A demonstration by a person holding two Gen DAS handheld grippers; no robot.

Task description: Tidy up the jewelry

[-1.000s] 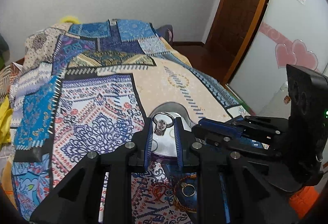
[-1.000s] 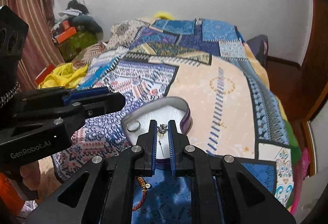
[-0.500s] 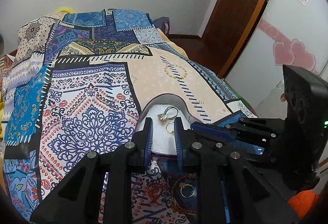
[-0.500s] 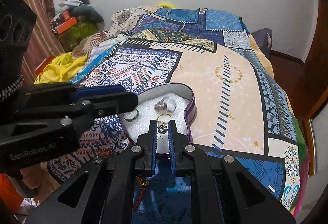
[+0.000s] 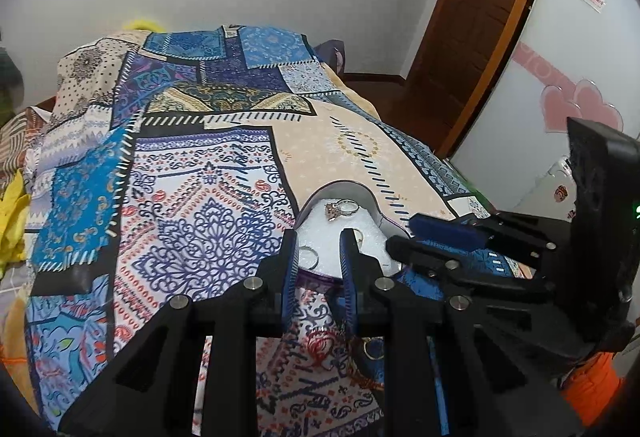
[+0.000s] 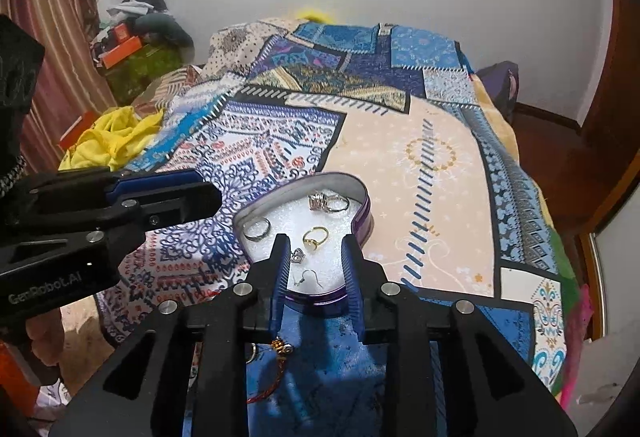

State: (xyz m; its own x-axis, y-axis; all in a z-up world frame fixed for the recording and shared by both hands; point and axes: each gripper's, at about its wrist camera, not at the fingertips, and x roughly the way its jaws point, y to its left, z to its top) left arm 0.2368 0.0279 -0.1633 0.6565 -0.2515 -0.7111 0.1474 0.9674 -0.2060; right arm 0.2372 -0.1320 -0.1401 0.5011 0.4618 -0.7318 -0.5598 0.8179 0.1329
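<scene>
A purple heart-shaped tin (image 6: 362, 225) with white foam lies on the patterned bedspread. In it lie a stone ring (image 6: 328, 202), a silver band (image 6: 257, 228), a gold ring (image 6: 315, 237) and a hooked earring (image 6: 301, 266). My right gripper (image 6: 314, 243) is open and empty just above the tin's near edge. My left gripper (image 5: 318, 237) is open and empty over the tin (image 5: 376, 207); the stone ring (image 5: 340, 209) lies beyond its fingertips. A red cord bracelet (image 6: 276, 353) and a gold ring (image 5: 370, 351) lie on the cloth under the grippers.
The bed's right edge drops to the floor by a wooden door (image 5: 472, 17). Yellow cloth (image 6: 112, 137) and a clutter pile (image 6: 140, 37) lie at the left. The other gripper crosses each view at the side.
The left gripper let the stone ring go into the tin and opened. The right gripper opened and dropped the earring onto the foam. Both pulled back a little.
</scene>
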